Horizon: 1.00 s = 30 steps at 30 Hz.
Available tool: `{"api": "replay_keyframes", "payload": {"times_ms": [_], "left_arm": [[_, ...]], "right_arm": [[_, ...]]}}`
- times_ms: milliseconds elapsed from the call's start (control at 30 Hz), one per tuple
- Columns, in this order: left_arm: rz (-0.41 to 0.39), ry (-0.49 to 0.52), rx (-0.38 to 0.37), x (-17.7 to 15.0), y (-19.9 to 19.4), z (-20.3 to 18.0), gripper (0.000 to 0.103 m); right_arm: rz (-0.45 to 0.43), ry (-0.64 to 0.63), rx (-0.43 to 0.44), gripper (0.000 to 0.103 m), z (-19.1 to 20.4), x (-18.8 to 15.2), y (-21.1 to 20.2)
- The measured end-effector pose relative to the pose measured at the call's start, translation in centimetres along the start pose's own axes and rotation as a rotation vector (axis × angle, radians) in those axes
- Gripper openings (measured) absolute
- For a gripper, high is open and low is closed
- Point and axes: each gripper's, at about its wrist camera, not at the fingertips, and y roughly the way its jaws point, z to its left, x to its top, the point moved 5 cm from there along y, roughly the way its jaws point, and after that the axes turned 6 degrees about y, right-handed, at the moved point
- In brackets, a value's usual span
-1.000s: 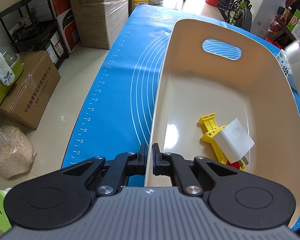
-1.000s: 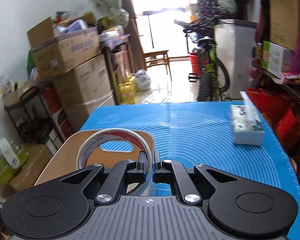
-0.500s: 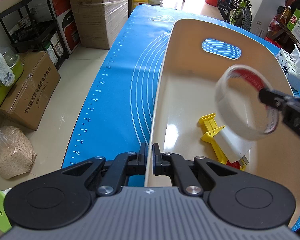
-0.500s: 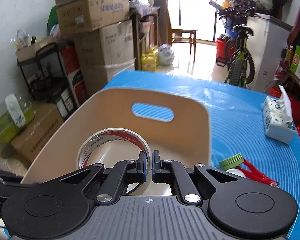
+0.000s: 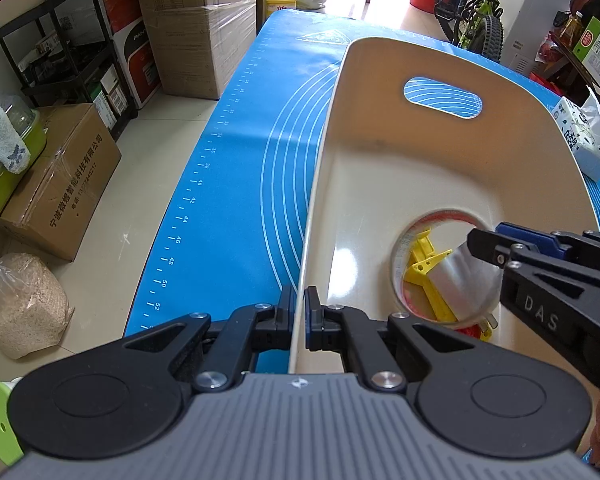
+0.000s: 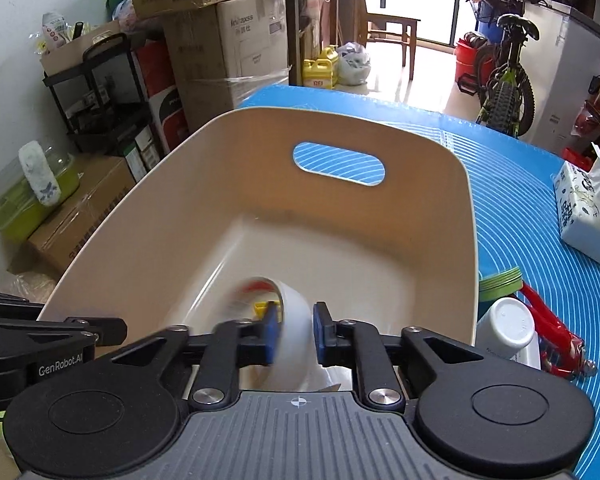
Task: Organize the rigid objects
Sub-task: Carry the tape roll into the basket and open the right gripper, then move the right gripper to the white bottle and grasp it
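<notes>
Down inside the beige bin (image 6: 204, 184), at six o'clock of its floor, the tape roll (image 6: 296, 320) lay blurred over a yellow piece (image 5: 424, 268). Spread apart, the right claw (image 6: 296, 330) straddled it without pinching, so the drop looked just made. At the bin's nine o'clock rim, the left claw (image 5: 298, 316) pinched the wall. Next seemed a lift out toward the white bottle (image 6: 508, 328) and red-handled tool (image 6: 552, 328) on the desk (image 6: 540, 184) at three o'clock.

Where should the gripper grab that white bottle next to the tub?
Probably around the white bottle just below its round cap, coming from above with fingers on its two sides. It seems upright beside the tub; the red-handled tool crowds its right side.
</notes>
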Motion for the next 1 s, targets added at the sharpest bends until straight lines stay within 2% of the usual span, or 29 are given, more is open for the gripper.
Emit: {"api": "replay_keyframes", "payload": {"times_ms": [67,300,433,633,800,1000], "left_arm": [[0.0,0.0,0.0,0.0,0.0,0.0,0.006],[0.0,-0.002,-0.001,0.0,0.0,0.1,0.006],[0.0,-0.001,-0.002,0.0,0.0,0.0,0.006],[0.0,-0.002,-0.002,0.0,0.0,0.0,0.006],[0.0,-0.002,-0.002,0.0,0.0,0.0,0.006],[0.0,-0.003,-0.002,0.0,0.0,0.0,0.006]], "right_arm": [[-0.018,-0.007,0.02,0.054,-0.2,-0.2,-0.5],[-0.093,0.021,0.027,0.067,-2.5,-0.1,-3.6],[-0.172,0.046,0.014,0.068,-5.3,0.0,-6.4],[-0.248,0.118,-0.102,0.069,-11.0,0.8,-9.1],[-0.235,0.161,-0.186,0.069,-15.1,0.7,-8.7],[-0.18,0.243,-0.198,0.069,-18.2,-1.1,-6.1]]}}
